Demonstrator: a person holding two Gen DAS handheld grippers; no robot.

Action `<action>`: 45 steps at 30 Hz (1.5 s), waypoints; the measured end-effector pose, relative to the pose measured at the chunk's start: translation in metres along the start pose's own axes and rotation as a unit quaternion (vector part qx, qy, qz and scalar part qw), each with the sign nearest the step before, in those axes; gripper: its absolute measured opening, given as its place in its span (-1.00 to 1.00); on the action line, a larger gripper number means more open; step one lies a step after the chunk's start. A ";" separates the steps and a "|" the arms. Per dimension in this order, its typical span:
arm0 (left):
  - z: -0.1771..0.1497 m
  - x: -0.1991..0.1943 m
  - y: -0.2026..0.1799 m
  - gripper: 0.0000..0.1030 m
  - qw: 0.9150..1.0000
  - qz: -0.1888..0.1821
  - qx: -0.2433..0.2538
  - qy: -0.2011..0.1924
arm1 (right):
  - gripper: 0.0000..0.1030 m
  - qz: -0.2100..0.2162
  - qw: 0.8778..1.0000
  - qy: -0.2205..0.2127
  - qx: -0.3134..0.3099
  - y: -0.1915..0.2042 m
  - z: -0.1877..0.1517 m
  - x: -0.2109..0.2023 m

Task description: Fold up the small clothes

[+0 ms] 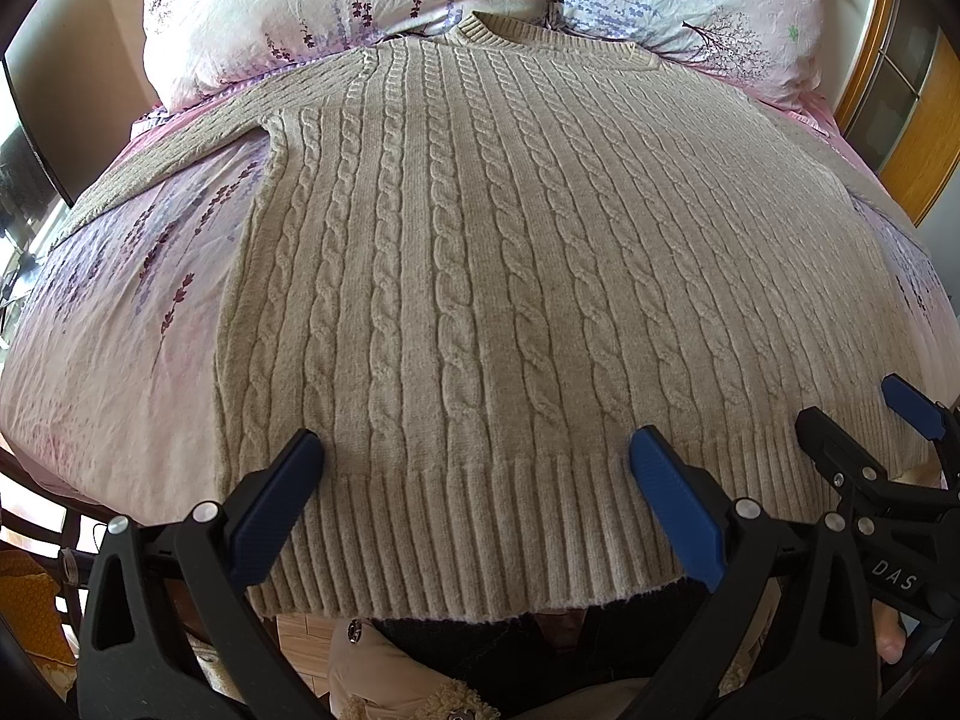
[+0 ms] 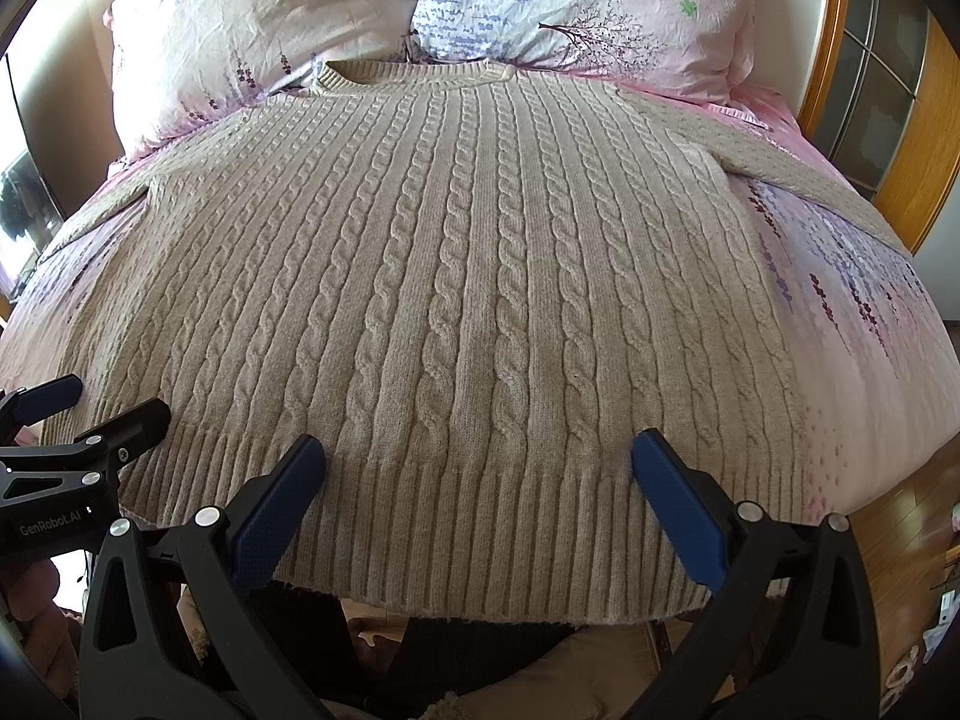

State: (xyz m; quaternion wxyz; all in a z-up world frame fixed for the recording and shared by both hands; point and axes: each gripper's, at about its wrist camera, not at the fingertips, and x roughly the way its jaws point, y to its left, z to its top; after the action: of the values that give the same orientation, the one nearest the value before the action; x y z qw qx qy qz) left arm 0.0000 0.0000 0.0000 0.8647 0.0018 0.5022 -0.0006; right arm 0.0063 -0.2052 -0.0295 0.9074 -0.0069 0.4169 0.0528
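A beige cable-knit sweater (image 1: 480, 276) lies flat and face up on the bed, collar far, ribbed hem near me; the right wrist view shows the same sweater (image 2: 468, 300). Its sleeves spread out to both sides. My left gripper (image 1: 477, 450) hovers open over the hem's left half, blue fingers wide apart with nothing between them. My right gripper (image 2: 478, 450) stands open over the hem's right half, likewise holding nothing. Each gripper shows at the edge of the other's view: the right gripper (image 1: 864, 420) and the left gripper (image 2: 102, 402).
The bed has a pink floral sheet (image 1: 120, 324) and two floral pillows (image 1: 336, 6) (image 2: 588, 6) beyond the collar. A wooden frame with glass (image 2: 888, 90) stands at the right. The bed's near edge lies under the hem, with a person's clothing (image 1: 396, 660) below.
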 end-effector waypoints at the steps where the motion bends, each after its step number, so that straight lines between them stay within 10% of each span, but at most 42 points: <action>1: 0.000 0.000 0.000 0.97 1.000 0.000 0.000 0.000 | 0.97 0.000 1.000 0.001 0.000 0.001 0.000 0.000; 36: 0.003 0.002 -0.001 0.97 1.000 -0.004 0.004 0.005 | 0.97 0.036 0.998 -0.030 -0.036 -0.009 -0.003 0.002; 45: 0.027 -0.011 0.018 0.97 0.993 -0.098 -0.010 -0.063 | 0.81 0.082 0.991 -0.054 0.089 -0.088 0.042 -0.001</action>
State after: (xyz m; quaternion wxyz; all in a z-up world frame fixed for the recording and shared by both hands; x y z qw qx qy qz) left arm 0.0183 0.0177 0.0233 0.8906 -0.0559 0.4442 -0.0804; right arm 0.0464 -0.2907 -0.0039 0.9183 0.1107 0.3693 0.0903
